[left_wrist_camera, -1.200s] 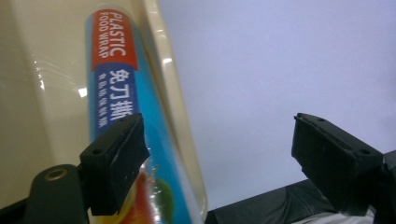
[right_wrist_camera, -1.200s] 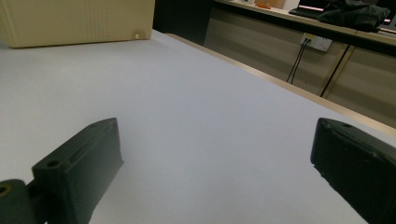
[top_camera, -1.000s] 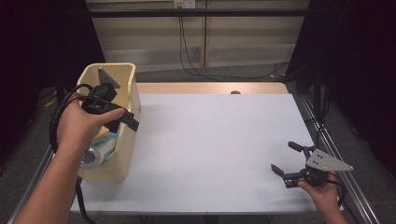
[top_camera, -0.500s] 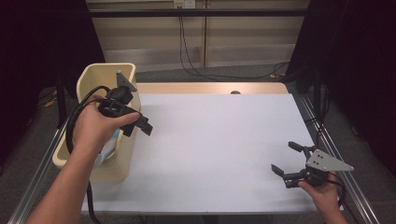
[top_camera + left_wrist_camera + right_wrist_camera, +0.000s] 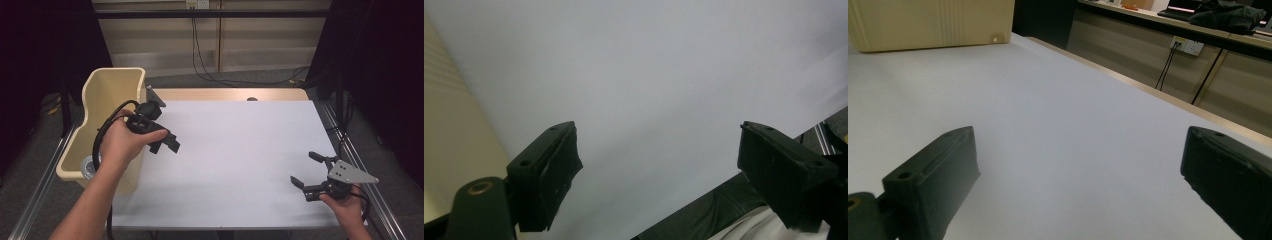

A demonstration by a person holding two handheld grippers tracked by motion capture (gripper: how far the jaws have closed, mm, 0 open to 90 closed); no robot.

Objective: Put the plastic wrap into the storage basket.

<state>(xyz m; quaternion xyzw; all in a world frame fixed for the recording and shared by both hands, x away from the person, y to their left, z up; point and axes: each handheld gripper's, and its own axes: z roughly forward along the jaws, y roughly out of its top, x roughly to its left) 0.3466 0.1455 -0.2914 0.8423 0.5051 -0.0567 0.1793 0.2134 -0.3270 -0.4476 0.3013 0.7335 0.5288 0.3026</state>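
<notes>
Where the person's two forearms come in from the near edge of the table (image 5: 240, 165), each hand carries one gripper, so two grippers in all. The right gripper (image 5: 306, 169) sits low at the near right corner, a grey three-cornered plate on top, its jaws spread wide with nothing between them; its own view looks through that gap across bare white surface. The left hand (image 5: 125, 142) holds the left gripper (image 5: 166, 145) farther in, above the table's left part just beside the bin, jaws pointing toward the middle of the table. In the left gripper view its two black jaws stand well apart and empty over the white top, with the bin's cream wall at the left edge.

One bin (image 5: 107, 100) stands at the table's left edge: a tall, cream-coloured plastic tub with rounded corners, a thick rim and faint vertical ribbing on its side in the right gripper view (image 5: 933, 22). Down inside its near end lies one round, silvery-grey object (image 5: 90, 165), partly hidden by the wrist; what it is cannot be told. Beyond the table, cables (image 5: 210, 65) hang down a pale panel to the floor.
</notes>
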